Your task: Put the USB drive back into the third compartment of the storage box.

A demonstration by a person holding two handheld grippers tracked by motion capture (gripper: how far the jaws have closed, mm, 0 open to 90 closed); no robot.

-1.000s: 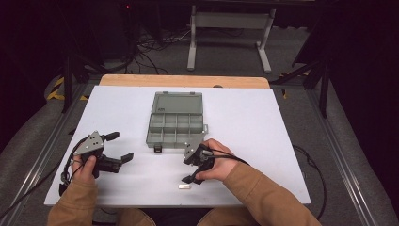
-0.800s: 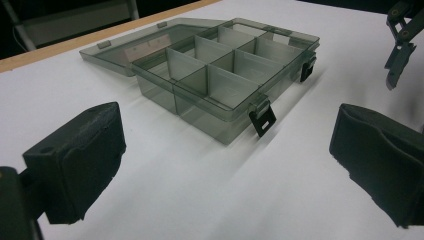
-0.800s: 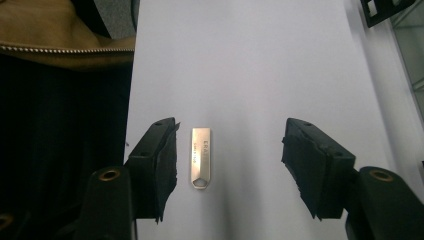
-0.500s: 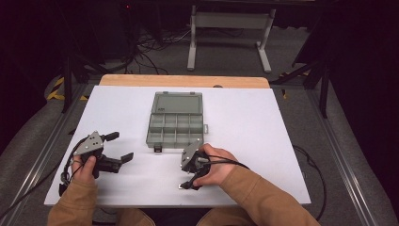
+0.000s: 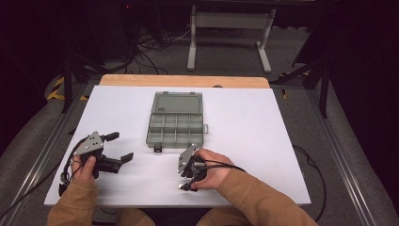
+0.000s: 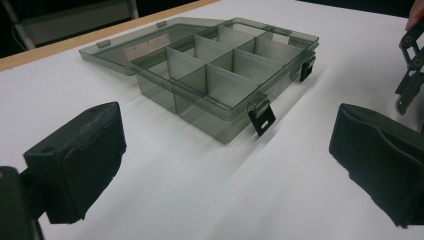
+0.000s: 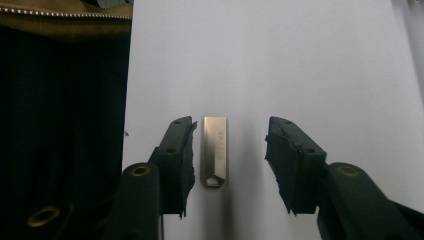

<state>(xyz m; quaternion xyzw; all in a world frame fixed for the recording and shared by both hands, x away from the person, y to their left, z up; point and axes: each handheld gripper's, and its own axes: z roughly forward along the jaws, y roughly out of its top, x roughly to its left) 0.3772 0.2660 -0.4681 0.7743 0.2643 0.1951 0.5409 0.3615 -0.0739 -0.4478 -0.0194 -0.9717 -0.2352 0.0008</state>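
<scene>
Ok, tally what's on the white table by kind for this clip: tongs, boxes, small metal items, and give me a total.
Tongs: 2, the left tongs with jaws wide apart, and the right tongs with jaws just closing around, not yet pressing, the stick.
Compartment box: 1, grey, lid open.
Metal USB stick: 1.
Total: 4.

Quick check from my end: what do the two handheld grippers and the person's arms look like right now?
Both grippers are black. The left gripper carries a grey three-cornered plate on top and trails a black cable; its pads are blocky, rough-edged black foam. The right gripper has black linkage arms with brass-coloured pivot pins, worn black pads, and black cables running back over the hand. Both sleeves are tan-brown.
</scene>
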